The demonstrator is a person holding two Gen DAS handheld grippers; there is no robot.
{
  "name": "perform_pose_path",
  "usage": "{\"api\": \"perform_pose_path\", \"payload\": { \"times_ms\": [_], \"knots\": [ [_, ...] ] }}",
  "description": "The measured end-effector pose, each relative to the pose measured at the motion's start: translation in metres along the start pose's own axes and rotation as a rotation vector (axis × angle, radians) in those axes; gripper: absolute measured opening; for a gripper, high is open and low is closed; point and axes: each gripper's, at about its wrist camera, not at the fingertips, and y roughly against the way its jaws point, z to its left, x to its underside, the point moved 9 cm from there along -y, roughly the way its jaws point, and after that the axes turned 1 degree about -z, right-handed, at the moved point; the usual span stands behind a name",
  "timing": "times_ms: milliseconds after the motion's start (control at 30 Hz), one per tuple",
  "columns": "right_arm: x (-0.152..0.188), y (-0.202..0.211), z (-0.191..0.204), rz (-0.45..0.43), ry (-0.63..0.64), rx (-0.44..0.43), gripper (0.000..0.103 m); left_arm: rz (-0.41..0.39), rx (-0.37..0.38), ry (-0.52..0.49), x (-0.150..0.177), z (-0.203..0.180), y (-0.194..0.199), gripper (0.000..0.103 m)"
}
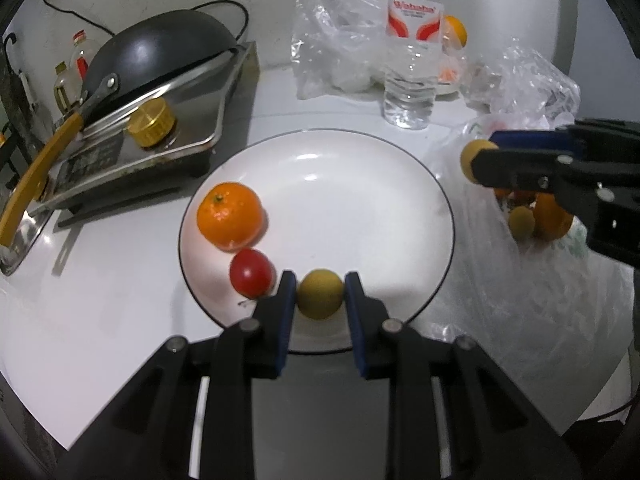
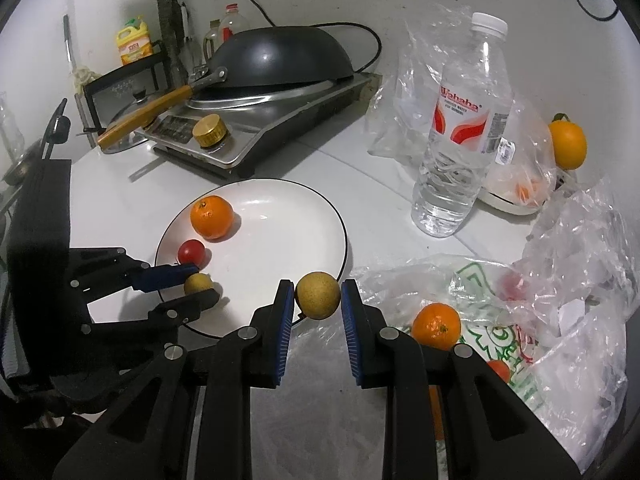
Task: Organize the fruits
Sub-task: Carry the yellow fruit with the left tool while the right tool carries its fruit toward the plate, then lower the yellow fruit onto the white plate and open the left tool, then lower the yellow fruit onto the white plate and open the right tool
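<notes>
The left gripper (image 1: 320, 294) is clamped on a small yellow-brown fruit (image 1: 320, 293), both blue pads pressing its sides, and holds it at the near edge of the white plate (image 1: 360, 208); whether the fruit touches the plate surface cannot be determined, since its underside is hidden by the fingers. Just left of it on the plate lies a red tomato (image 1: 252, 273), touching an orange mandarin (image 1: 230, 215) beyond it. The right gripper (image 2: 317, 295) is closed on a second yellow-brown fruit (image 2: 318, 295), carried in the air above the gap between the plate rim and the printed plastic bag (image 2: 500, 344). In the left wrist view this fruit shows only as a rounded end protruding past the black finger. Inside the bag, one mandarin (image 2: 436, 326) is clearly visible; a red fruit below it is partly cut off by the gripper frame, and a reddish shape deeper in is blurred behind the film and cannot be identified. A water bottle (image 2: 460, 136) stands upright behind the plate. Beyond it, crumpled clear bags (image 2: 416, 92) veil a pale dish whose orange contents are indistinct. An orange (image 2: 568, 144) sits at the far right, partly behind the plastic. An upturned black wok (image 2: 280, 56) rests on the cooktop (image 2: 248, 148) at the rear left.
</notes>
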Motion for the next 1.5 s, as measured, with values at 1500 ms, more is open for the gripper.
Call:
{"api": "perform_pose_path", "payload": {
  "times_ms": [1500],
  "knots": [
    [-0.046, -0.062, 0.036, 0.044, -0.015, -0.116, 0.026, -0.156, -0.101, 0.147, -0.035, 0.087, 0.034, 0.052]
  ]
}}
